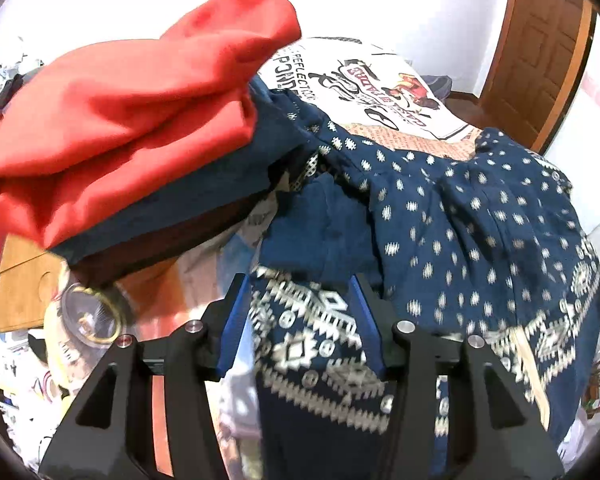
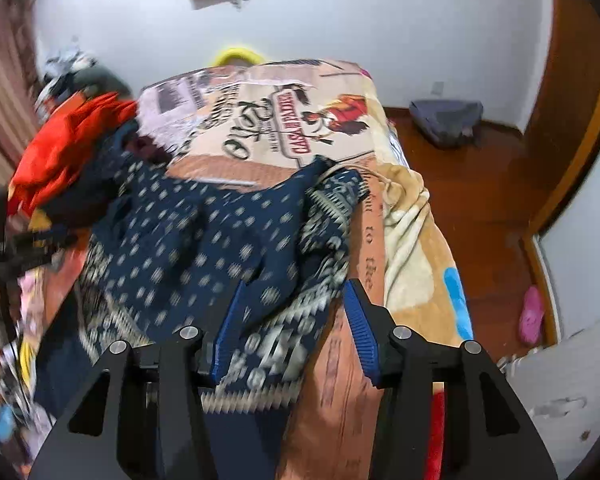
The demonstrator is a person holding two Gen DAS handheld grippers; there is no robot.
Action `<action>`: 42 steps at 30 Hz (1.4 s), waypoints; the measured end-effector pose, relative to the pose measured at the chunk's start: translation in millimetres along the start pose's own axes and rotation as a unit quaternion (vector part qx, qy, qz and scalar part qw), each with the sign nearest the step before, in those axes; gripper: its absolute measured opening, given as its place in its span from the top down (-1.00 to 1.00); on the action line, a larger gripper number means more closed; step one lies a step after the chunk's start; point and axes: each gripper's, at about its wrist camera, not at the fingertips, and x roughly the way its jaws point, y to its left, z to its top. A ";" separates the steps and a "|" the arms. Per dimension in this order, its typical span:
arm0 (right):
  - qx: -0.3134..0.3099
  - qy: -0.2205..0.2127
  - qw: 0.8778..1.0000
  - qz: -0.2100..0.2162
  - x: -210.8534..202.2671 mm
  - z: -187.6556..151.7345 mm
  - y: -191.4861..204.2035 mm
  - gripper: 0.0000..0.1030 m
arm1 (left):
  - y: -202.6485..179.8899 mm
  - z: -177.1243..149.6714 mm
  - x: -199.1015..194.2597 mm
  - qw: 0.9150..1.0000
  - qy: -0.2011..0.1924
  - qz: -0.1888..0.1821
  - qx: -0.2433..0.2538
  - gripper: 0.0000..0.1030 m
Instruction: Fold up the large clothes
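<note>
A large navy garment [image 1: 460, 220] with white dots and a patterned border lies rumpled on the printed blanket [image 1: 380, 80] of a bed. My left gripper [image 1: 298, 284] stands open just above its bordered hem, and the blue pads [image 1: 232, 320] do not press on the cloth. In the right wrist view the same garment [image 2: 188, 240] spreads to the left and is blurred. My right gripper [image 2: 296, 286] stands open over its near right edge, with cloth below the jaws and nothing clamped. A folded stack with a red garment [image 1: 140, 120] on top sits to the left.
A glass dish [image 1: 88, 316] and a wooden board [image 1: 24, 292] lie left of the left gripper. The bed's right edge drops to a wooden floor [image 2: 480, 184] with a grey bag [image 2: 444, 120] and a pink slipper [image 2: 532, 316]. A wooden door [image 1: 548, 40] stands at the right.
</note>
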 end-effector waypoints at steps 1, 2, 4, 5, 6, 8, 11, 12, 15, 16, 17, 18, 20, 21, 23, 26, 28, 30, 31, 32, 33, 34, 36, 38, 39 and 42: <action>-0.003 0.002 1.000 0.002 -2.8 -4.8 3.8 0.03 | 2.3 -4.7 -5.2 1.000 -0.001 0.002 0.003 0.00; -0.007 0.003 1.000 0.004 -5.4 -11.4 7.4 0.03 | 6.5 -10.8 -11.7 1.000 -0.002 0.003 0.003 -0.01; -0.012 0.007 1.000 0.006 -8.1 -25.9 15.6 0.03 | 14.9 -23.4 -18.5 1.000 0.003 -0.012 -0.007 -0.10; -0.011 0.008 1.000 0.006 -8.4 -31.3 18.2 0.03 | 18.3 -28.2 -19.9 1.000 0.008 -0.020 -0.013 -0.12; -0.008 0.011 1.000 0.008 -7.1 -40.1 20.5 0.03 | 21.7 -35.1 -20.0 0.999 0.015 -0.028 -0.020 -0.14; 0.004 0.016 1.000 0.016 -5.8 -54.5 22.9 0.03 | 27.5 -49.4 -16.5 0.998 0.034 -0.039 -0.027 -0.14; 0.029 0.032 0.999 0.027 3.9 -76.7 21.9 0.03 | 37.1 -78.0 -13.8 0.996 0.060 -0.059 -0.027 -0.14; 0.036 0.035 0.998 0.024 6.2 -83.3 21.4 0.03 | 40.1 -87.0 -11.2 0.995 0.069 -0.063 -0.031 -0.14; 0.063 0.053 0.996 0.024 19.1 -102.0 15.3 0.03 | 47.2 -113.9 1.7 0.989 0.106 -0.089 -0.057 -0.14; 0.077 0.060 0.995 0.027 23.6 -108.3 12.3 0.03 | 50.0 -124.0 7.5 0.985 0.121 -0.104 -0.073 -0.14; 0.089 0.066 0.993 0.030 27.8 -113.2 9.5 0.03 | 51.5 -129.7 11.0 0.982 0.131 -0.113 -0.082 -0.14; 0.104 0.074 0.991 0.033 32.8 -118.7 6.4 0.03 | 52.9 -135.6 14.1 0.978 0.138 -0.123 -0.094 -0.14; 0.126 0.080 0.988 0.044 38.8 -128.3 3.1 0.03 | 58.0 -145.2 14.5 0.972 0.132 -0.150 -0.127 -0.15; 0.136 0.073 0.987 0.048 39.5 -131.9 2.1 0.03 | 60.2 -148.2 14.6 0.966 0.132 -0.167 -0.143 -0.14; 0.146 0.059 0.986 0.053 36.7 -134.9 4.0 -0.02 | 61.7 -153.4 13.4 0.954 0.131 -0.205 -0.172 -0.14; 0.157 0.052 0.983 0.079 37.1 -135.6 8.5 0.00 | 50.0 -155.6 5.1 0.958 0.117 -0.214 -0.153 -0.14; 0.162 0.046 0.982 0.083 38.6 -136.3 13.2 0.12 | 37.8 -154.1 -2.3 0.962 0.106 -0.216 -0.130 -0.02; 0.155 0.041 0.983 0.089 39.0 -133.9 19.7 0.59 | 30.8 -150.5 -6.0 0.964 0.100 -0.218 -0.117 0.29; 0.154 0.041 0.982 0.102 39.2 -132.3 22.3 0.82 | 26.7 -146.9 -9.1 0.965 0.096 -0.217 -0.109 0.58; 0.153 0.038 0.981 0.109 37.8 -129.8 25.6 0.82 | 22.8 -140.6 -10.3 0.968 0.091 -0.211 -0.099 0.70; 0.148 0.031 0.983 0.108 36.5 -127.8 29.1 0.82 | 20.9 -135.2 -13.8 0.972 0.084 -0.202 -0.090 0.83; 0.138 0.023 0.984 0.107 33.5 -124.7 33.2 0.82 | 18.5 -129.1 -16.7 0.974 0.075 -0.199 -0.084 0.83; 0.121 0.010 0.987 0.107 26.7 -115.8 40.2 0.82 | 18.6 -116.5 -26.5 0.973 0.052 -0.208 -0.081 0.84; 0.108 -0.007 0.987 0.117 18.2 -102.9 43.5 0.83 | 19.8 -99.8 -39.9 0.974 0.023 -0.211 -0.081 0.84; 0.106 -0.015 0.987 0.122 14.7 -97.9 41.9 0.83 | 20.7 -88.8 -47.1 0.974 0.007 -0.212 -0.081 0.85; 0.095 -0.057 0.987 0.118 -4.2 -70.1 36.6 0.83 | 29.2 -62.4 -64.1 0.972 -0.035 -0.212 -0.090 0.86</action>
